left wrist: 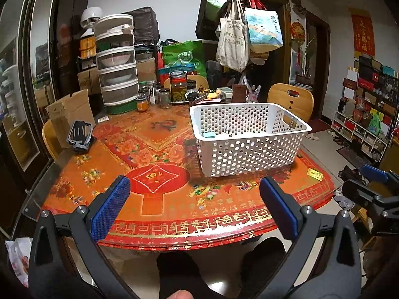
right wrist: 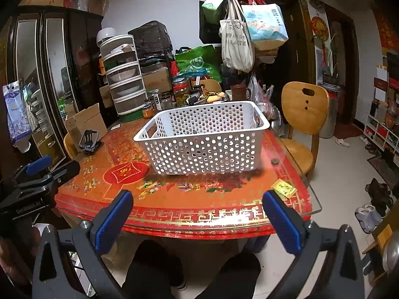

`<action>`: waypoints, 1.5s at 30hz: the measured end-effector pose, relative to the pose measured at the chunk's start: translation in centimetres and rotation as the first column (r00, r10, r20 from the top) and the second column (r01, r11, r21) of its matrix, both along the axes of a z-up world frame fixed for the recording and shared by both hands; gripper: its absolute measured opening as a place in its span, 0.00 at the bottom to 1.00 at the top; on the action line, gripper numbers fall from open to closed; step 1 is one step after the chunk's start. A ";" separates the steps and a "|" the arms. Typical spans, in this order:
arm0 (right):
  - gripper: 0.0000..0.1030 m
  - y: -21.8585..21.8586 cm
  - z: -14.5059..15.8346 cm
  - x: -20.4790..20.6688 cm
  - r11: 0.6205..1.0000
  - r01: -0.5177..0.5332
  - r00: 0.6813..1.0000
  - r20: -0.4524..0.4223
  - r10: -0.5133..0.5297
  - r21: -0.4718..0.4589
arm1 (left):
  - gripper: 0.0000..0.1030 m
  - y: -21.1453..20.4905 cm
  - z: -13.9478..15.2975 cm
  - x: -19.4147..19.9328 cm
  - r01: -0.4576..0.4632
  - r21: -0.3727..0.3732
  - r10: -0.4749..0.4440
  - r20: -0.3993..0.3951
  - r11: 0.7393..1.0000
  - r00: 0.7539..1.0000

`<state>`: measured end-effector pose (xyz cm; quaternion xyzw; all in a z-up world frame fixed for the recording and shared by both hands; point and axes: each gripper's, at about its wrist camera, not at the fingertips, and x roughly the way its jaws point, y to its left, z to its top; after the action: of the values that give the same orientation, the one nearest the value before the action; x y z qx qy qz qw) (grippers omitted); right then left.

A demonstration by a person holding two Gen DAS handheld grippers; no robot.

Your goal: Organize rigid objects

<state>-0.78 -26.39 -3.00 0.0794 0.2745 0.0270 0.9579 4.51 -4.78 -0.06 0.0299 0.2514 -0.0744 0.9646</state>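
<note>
A white perforated basket [left wrist: 249, 147] stands on the red and orange table [left wrist: 149, 199]; it also shows in the right wrist view [right wrist: 204, 149]. Small items lie inside it, among them a teal block [left wrist: 209, 134]. A small gold card [left wrist: 314, 174] lies on the table to the basket's right, also in the right wrist view [right wrist: 284, 188]. A small round coin-like object [right wrist: 275, 161] lies by the basket's right corner. My left gripper [left wrist: 194, 199] is open and empty over the table's near edge. My right gripper [right wrist: 197, 214] is open and empty, to the right of the left one.
A black clip-like holder [left wrist: 81, 134] sits at the table's left edge by a cardboard box [left wrist: 69, 112]. Jars [left wrist: 178, 87], a stacked food cover [left wrist: 116, 59] and clutter crowd the far side. Wooden chairs [right wrist: 303, 114] stand at the right. A coat rack with bags [left wrist: 237, 37] stands behind.
</note>
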 end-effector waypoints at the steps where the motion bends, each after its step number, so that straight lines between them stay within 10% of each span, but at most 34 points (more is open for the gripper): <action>1: 1.00 -0.1 0.1 0.0 1.000 0.001 1.000 0.002 -0.001 0.001 | 0.99 0.0 -0.1 0.1 0.001 -0.004 -0.001 -0.006 1.000 1.000; 45: 1.00 0.6 0.3 0.1 1.000 -0.023 1.000 -0.007 0.022 -0.017 | 0.99 -2.1 -0.3 0.3 0.016 -0.009 -0.017 -0.026 1.000 1.000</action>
<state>-0.69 -25.78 -2.67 0.0680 0.2786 0.0352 0.9573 4.79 -6.92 -0.36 0.0270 0.2633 -0.0839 0.9607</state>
